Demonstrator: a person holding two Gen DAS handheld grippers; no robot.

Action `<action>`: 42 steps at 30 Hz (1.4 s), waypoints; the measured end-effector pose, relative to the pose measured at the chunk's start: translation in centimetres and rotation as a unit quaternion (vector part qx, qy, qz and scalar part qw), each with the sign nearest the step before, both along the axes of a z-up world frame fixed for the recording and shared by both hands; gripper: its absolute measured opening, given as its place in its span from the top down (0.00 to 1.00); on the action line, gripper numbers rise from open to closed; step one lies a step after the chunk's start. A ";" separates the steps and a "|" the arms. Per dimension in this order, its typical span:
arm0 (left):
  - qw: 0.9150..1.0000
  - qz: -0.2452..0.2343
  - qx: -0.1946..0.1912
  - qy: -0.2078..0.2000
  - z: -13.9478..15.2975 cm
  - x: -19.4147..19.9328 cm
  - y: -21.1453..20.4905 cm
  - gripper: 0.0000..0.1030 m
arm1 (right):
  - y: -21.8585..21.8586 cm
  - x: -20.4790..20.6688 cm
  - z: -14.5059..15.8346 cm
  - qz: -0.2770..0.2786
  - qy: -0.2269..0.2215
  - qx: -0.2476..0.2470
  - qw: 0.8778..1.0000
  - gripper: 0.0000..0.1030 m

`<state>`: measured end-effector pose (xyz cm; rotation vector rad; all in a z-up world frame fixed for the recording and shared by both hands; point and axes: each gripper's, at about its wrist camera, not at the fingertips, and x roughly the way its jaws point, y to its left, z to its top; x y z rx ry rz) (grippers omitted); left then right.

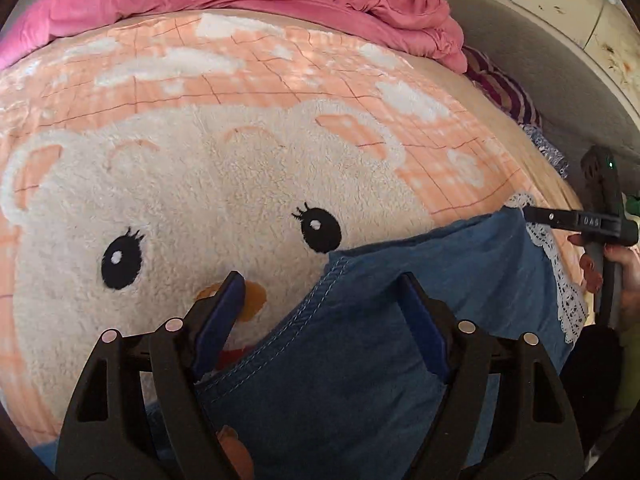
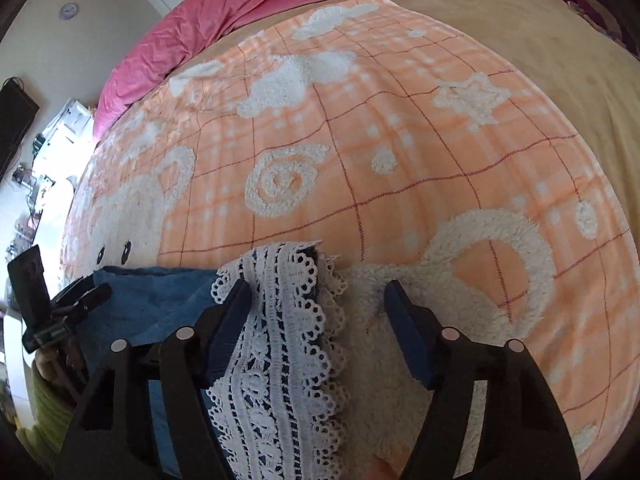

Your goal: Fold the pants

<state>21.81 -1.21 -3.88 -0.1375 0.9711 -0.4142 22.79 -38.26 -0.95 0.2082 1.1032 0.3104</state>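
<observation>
Both your claws gape: left claw (image 1: 320, 312) straddles the pants (image 1: 420, 280) stitched edge, right claw (image 2: 320, 312) its lace trim (image 2: 280, 320).

Both grippers share 1 build. The left gripper (image 1: 320, 320) has 2 black plastic arms with cut-out slots, each carrying 2 round silver pins, and dark blue pads (image 1: 222, 316). The right gripper (image 2: 320, 320) looks the same; its dark grey handle bears white lettering and a green light. The person's hand (image 1: 612, 276) has red-painted nails, beside a yellow-green sleeve (image 2: 48, 412).
</observation>
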 end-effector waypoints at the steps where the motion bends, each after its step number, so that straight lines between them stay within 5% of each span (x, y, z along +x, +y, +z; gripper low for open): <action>1: 1.000 -0.005 -0.005 -0.002 0.1 0.1 -0.1 0.34 | -0.1 -0.1 0.0 0.003 0.000 0.007 1.000 0.44; 6: 0.999 -0.039 -0.028 -0.001 0.0 0.6 -1.6 0.61 | -1.5 0.0 0.3 -0.018 0.006 0.099 0.995 0.44; 10: 0.999 -0.040 -0.027 -0.002 -0.1 0.5 -1.9 0.91 | -1.5 1.0 -1.0 -0.033 0.034 0.089 0.995 0.44; 12: 0.998 -0.040 -0.056 0.003 0.0 0.4 -1.6 0.93 | -1.4 0.9 -0.9 -0.032 0.031 0.090 0.995 0.47; 15: 0.998 -0.033 -0.056 -0.006 0.2 0.0 -1.6 0.97 | -0.5 0.2 -0.5 -0.002 0.024 0.088 0.996 0.74; 24: 0.993 0.008 -0.096 -0.064 4.1 -1.0 0.1 0.99 | 1.0 -1.9 5.1 0.034 -0.133 0.047 0.989 0.83; 29: 0.995 0.028 -0.070 -0.060 5.3 1.9 -1.7 0.99 | 2.7 0.4 6.6 0.034 -0.179 -0.064 0.981 0.83; 33: 0.997 0.038 0.016 -0.063 4.0 4.8 -4.1 0.98 | 3.5 3.4 3.3 0.055 -0.135 -0.136 0.980 0.83; 38: 0.996 0.050 0.072 -0.034 -0.2 6.2 -5.0 0.92 | 3.9 5.0 -0.7 0.060 -0.093 -0.188 0.976 0.78; 42: 0.997 0.057 0.038 -0.023 -0.9 6.4 -3.8 0.91 | 3.7 4.6 -0.9 0.038 -0.110 -0.216 0.969 0.50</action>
